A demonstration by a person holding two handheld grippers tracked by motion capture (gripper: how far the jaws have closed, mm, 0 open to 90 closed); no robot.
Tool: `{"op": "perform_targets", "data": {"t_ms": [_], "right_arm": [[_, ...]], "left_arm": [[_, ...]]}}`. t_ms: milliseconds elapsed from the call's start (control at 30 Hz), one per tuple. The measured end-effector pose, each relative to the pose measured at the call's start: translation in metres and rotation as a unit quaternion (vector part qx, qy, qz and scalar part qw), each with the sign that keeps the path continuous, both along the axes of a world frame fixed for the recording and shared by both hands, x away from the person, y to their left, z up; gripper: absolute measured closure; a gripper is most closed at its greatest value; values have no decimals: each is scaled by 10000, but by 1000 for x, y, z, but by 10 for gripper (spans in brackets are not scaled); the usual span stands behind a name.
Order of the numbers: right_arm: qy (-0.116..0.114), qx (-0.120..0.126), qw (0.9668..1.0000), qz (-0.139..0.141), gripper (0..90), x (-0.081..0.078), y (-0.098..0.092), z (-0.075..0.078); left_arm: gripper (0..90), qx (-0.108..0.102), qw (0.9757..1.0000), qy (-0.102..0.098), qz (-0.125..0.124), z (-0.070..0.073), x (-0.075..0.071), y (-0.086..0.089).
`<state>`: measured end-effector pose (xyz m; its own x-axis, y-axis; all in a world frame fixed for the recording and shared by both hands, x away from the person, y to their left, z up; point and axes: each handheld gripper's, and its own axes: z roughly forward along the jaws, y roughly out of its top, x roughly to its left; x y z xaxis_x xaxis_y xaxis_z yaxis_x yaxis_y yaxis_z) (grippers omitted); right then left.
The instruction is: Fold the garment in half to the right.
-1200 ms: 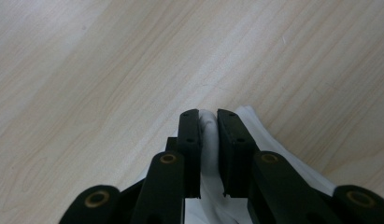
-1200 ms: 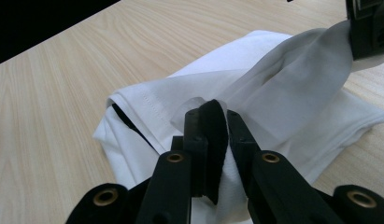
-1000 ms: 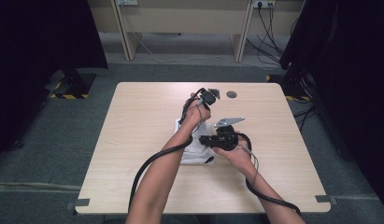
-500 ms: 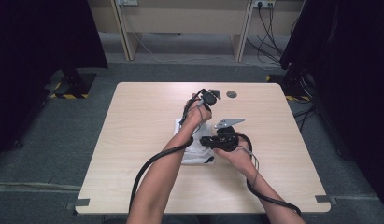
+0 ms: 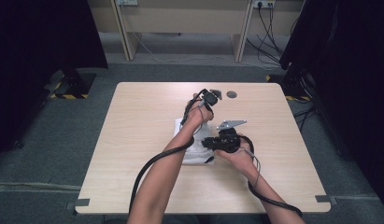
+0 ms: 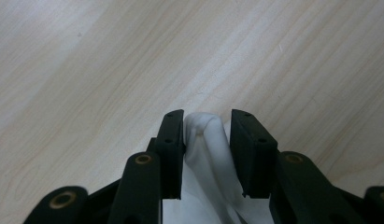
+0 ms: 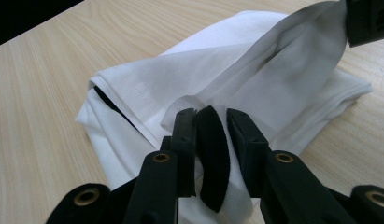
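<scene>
Between left gripper (image 6: pixel 207 140) pads: white cloth (image 6: pixel 206 149), jaws just opening.

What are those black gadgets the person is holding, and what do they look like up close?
Each hand carries a black two-jaw tool. The left gripper has flat, matte black jaws with small holes and brass-coloured rivets at the joints; the right gripper looks the same. A thick black cable trails from each along the forearm. A grey three-cornered plate tops the right one. The forearms are unsleeved.
</scene>
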<state>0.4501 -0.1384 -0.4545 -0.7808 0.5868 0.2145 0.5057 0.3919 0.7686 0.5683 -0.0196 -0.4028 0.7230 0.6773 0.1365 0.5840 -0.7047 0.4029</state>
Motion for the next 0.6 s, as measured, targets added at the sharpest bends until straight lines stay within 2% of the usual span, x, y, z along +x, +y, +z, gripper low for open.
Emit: {"op": "perform_targets", "data": {"t_ms": [600], "right_arm": [[45, -46, 9999, -115, 683, 0, -7, -4]], "left_arm": [[413, -37, 9994, -333, 119, 7, 2, 1]]}}
